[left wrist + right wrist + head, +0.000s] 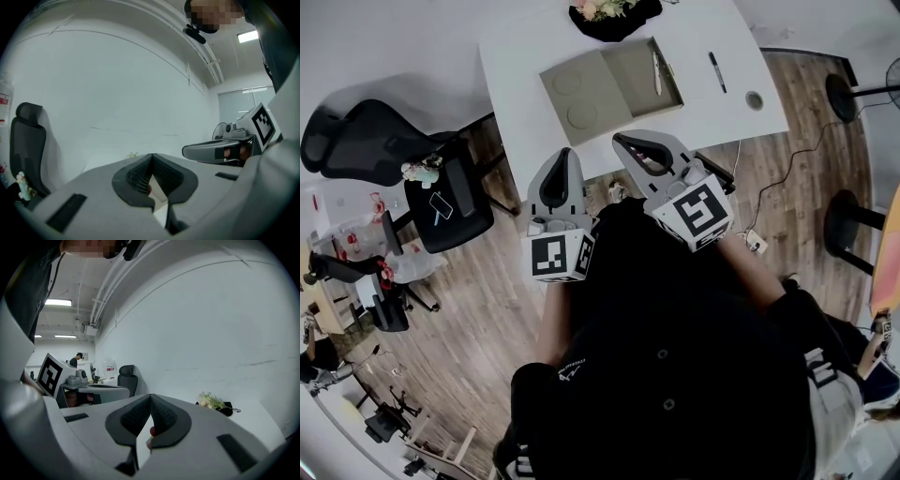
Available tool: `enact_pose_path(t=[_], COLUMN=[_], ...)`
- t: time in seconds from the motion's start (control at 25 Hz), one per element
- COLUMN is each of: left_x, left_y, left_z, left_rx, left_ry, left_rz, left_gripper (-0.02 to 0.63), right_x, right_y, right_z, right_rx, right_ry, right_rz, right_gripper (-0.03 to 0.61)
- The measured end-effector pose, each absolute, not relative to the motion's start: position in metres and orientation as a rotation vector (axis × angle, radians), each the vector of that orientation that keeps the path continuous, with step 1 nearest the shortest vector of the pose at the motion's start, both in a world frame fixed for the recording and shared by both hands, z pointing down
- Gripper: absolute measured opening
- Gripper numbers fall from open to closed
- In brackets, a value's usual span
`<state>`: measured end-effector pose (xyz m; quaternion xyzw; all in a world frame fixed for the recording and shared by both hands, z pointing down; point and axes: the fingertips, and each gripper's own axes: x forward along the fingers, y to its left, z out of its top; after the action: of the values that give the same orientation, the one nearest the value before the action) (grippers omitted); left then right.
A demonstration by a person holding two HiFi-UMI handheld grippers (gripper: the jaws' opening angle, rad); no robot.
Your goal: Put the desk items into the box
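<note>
Spanning the top of the head view is one white surface (534, 47), the largest thing in sight. At least two black office chairs (356, 141) stand on the wooden floor (487, 328) to its left, though an exact count is hard to give in that cluttered corner.

One person holds two tools low against a dark top, short of the surface's near edge. The left hand-held gripper (565, 155) has its jaws pressed together with nothing between them, as its own view confirms (151, 159). The right hand-held gripper (625, 141) is likewise closed tip to tip and empty (150, 399). Both point towards the surface and touch none of the desk items.

One flat cardboard box (633, 89) lies open on the surface, its lid folded out to the left and showing two round impressions. One pen (656, 73) lies inside the box's right half. One black marker (717, 72) lies on the bare surface just right of the box, apart from it. One small round item (755, 99) sits near the surface's right edge, too small to identify. One bunch of flowers (605, 9) on something dark is cut off by the top edge of the head view.
</note>
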<state>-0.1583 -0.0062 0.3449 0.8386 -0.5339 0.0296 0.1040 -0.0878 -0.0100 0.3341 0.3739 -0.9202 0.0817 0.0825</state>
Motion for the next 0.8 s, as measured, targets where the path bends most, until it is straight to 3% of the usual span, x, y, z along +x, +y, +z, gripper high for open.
enact_pose_path(t=[0.8], left_x=[-0.177], left_y=[-0.008], left_z=[0.306], left_rx=[2.493], left_ry=[-1.682], left_rz=[-0.016], left_gripper=[0.008], right_x=[-0.097], right_y=[-0.012], right_z=[0.306], right_rx=[1.121], right_ry=[-2.803], right_rz=[0.129], right_gripper=[-0.002])
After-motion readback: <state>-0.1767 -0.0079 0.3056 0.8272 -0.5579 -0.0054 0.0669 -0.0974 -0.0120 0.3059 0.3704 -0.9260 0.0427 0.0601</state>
